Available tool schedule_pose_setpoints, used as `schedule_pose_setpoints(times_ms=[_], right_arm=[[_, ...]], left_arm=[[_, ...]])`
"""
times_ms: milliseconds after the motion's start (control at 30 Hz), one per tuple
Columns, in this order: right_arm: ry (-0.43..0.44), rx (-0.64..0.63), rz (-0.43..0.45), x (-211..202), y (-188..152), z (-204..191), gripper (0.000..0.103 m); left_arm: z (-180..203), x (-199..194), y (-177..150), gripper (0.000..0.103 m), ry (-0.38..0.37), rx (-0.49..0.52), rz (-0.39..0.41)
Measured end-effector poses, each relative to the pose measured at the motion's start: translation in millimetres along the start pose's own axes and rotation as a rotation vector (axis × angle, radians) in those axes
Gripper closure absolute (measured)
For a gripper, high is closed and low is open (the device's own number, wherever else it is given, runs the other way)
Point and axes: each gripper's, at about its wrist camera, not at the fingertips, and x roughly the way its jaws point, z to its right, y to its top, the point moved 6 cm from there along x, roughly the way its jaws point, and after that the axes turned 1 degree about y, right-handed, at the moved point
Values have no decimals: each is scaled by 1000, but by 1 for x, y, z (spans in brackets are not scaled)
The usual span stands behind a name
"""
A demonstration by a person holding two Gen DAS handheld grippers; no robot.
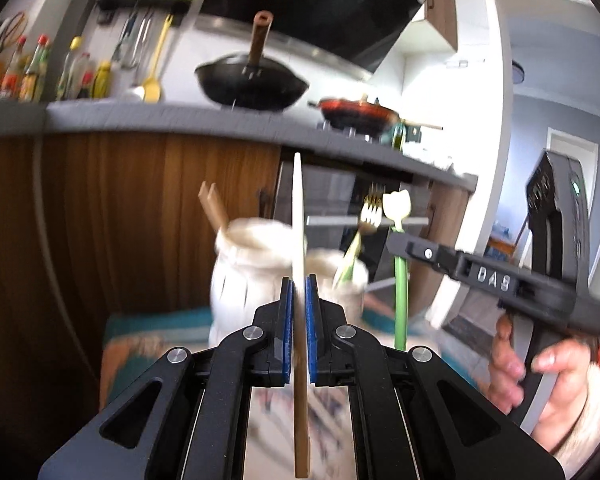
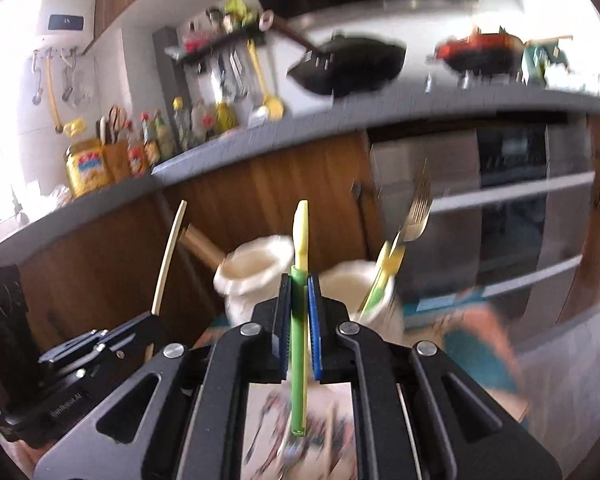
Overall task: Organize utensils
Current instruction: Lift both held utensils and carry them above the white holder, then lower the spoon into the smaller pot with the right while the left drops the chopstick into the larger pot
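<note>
Centrally, left gripper (image 1: 299,300) jaws clamped a chopstick (image 1: 298,216), upright at frame middle; right gripper (image 2: 299,300) jaws clamped a green-handled utensil (image 2: 299,320), before two white jars (image 2: 256,276).

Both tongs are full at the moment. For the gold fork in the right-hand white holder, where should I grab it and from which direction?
Grip the gold fork on its neck just under the tines, coming from above. Its handle is buried in the right holder and it leans tines-up, so only the top is free. Mind the green-handled utensil that the right tongs hold close beside it.
</note>
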Motion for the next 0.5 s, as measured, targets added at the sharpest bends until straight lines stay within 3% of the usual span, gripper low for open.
schedule_pose_setpoints(times_ms=[133, 233, 367, 500], right_arm=[[-34, -13, 101, 9, 31, 15, 95], [-38, 13, 121, 25, 40, 27, 95], [-28, 27, 119, 42, 43, 38, 95], [-52, -11, 132, 55, 42, 40, 95]], left_arm=[[2, 29, 46, 96, 10, 14, 54], [-5, 53, 70, 96, 32, -12, 77], [-15, 80, 87, 96, 86, -28, 98], [-15, 99, 93, 96, 152, 23, 130]])
